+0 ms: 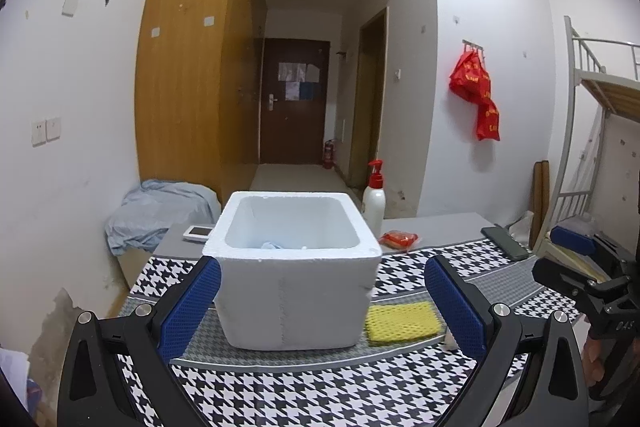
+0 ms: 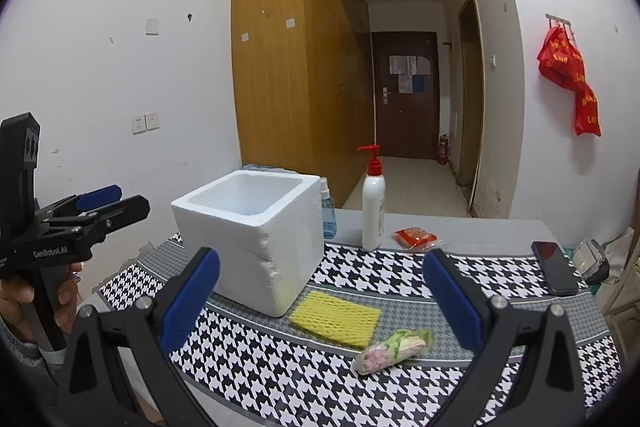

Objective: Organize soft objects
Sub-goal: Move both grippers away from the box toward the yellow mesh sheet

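**Dorm room table, foam box and soft items waiting**

A white-walled room with a tall wooden wardrobe (image 2: 296, 59) and a dark door (image 1: 294, 103) down the hallway is framing a table covered by a houndstooth cloth (image 2: 280, 367). A white foam box (image 1: 294, 267) is sitting on the cloth with its top open; something pale is showing at the bottom of it in the left wrist view, too small to identify. A yellow mesh sponge (image 2: 336, 317) is lying flat just beside the box's near right corner, and a small floral pouch (image 2: 390, 347) is lying near the sponge, closer to the right gripper. Behind the box a white pump bottle (image 2: 373, 203) with a red top is standing upright, a blue spray bottle (image 2: 328, 215) is standing just beside the box, and a red packet (image 2: 415, 238) is lying near the pump bottle. A dark phone (image 2: 554, 267) is resting at the right end of the table.

The left gripper (image 1: 322, 303) is hovering with its blue-padded fingers spread wide on either side of the box, holding nothing. The right gripper (image 2: 320, 301) is likewise hanging with fingers parted and empty, above the sponge and pouch. A hand (image 2: 24, 303) is gripping the left tool's handle.
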`<state>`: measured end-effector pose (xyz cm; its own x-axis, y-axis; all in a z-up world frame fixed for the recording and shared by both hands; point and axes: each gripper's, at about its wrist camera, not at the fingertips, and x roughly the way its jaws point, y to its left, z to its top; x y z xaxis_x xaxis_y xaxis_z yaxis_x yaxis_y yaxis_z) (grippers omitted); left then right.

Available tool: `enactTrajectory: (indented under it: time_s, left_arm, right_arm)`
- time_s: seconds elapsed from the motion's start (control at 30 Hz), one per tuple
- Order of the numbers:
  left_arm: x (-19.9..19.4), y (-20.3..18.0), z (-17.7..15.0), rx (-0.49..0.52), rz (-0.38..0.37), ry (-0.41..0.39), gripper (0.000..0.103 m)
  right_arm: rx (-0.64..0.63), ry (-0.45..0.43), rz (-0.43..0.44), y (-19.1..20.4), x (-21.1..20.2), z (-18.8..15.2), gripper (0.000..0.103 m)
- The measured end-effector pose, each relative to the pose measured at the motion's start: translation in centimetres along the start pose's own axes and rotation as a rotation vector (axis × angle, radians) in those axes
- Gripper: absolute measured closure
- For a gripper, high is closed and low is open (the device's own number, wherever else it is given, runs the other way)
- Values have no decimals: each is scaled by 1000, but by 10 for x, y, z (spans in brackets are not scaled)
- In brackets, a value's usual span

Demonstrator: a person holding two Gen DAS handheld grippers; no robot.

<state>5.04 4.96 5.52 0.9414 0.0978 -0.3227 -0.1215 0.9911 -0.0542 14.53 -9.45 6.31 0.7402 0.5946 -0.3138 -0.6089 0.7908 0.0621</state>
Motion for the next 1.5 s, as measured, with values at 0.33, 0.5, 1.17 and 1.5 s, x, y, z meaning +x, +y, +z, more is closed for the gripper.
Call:
enactTrajectory:
  time_s: [0.33, 0.5, 1.17, 1.5]
  left_arm:
    - [-19, -16, -8, 31, -38, -26, 1]
    - [-23, -21, -19, 18, -72, -47, 1]
    - [-11, -32, -73, 45, -90, -84, 1]
    - [-8, -34, -86, 45, -131, -67, 1]
  right_arm:
    - [-1, -39, -30, 3, -19, -11, 0]
    - [-4, -55, -44, -1, -25, -20, 0]
    - [28, 12, -93, -18, -12, -74, 0]
    - [35, 25, -105, -24, -11, -94, 0]
